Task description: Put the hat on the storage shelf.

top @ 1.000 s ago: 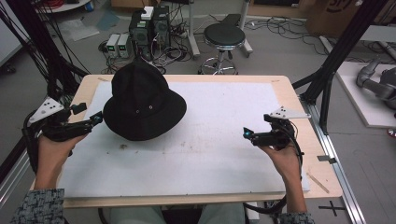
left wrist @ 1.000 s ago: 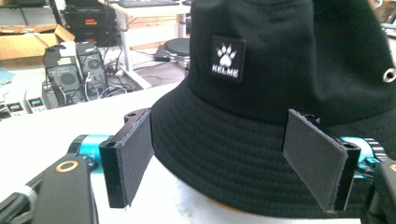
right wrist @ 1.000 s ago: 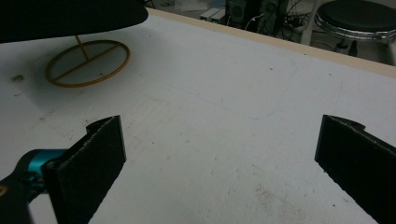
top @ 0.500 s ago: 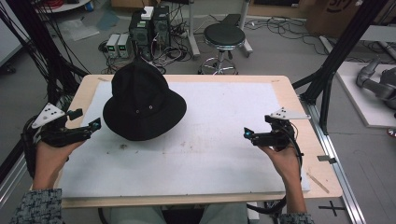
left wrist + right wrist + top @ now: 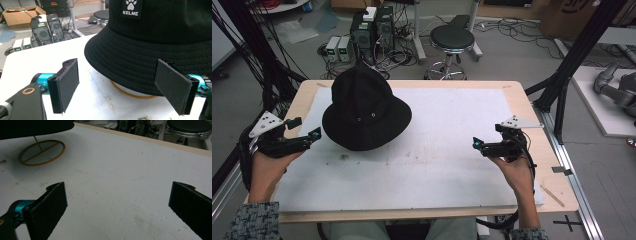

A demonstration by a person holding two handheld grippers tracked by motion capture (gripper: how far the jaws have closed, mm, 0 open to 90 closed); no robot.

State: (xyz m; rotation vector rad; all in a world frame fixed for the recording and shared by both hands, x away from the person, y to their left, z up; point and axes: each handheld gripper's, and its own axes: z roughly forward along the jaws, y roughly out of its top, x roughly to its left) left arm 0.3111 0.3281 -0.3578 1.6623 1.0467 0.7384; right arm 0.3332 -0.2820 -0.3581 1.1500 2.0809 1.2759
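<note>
A black bucket hat (image 5: 364, 107) with a KELME paw patch (image 5: 131, 7) sits on a gold wire stand (image 5: 130, 94) at the back left of the white mat (image 5: 437, 150). My left gripper (image 5: 306, 128) is open just left of the brim. In the left gripper view the left gripper (image 5: 125, 85) has its jaws wide apart, with the brim (image 5: 140, 67) close ahead and nothing held. My right gripper (image 5: 487, 136) is open over the mat's right side, far from the hat. The right gripper view shows the right gripper (image 5: 120, 207), the stand's ring (image 5: 41, 152) and the hat's edge (image 5: 32, 126).
The mat lies on a wooden table (image 5: 539, 130). Behind the table are a black stool (image 5: 452, 37), computer cases (image 5: 372, 27) and cables on the floor. Black frame posts (image 5: 562, 85) rise at the right. A cardboard box (image 5: 22, 12) sits on the floor.
My left gripper has drawn back a little from the hat's brim toward the near side. The hat and the right gripper have stayed where they were.
</note>
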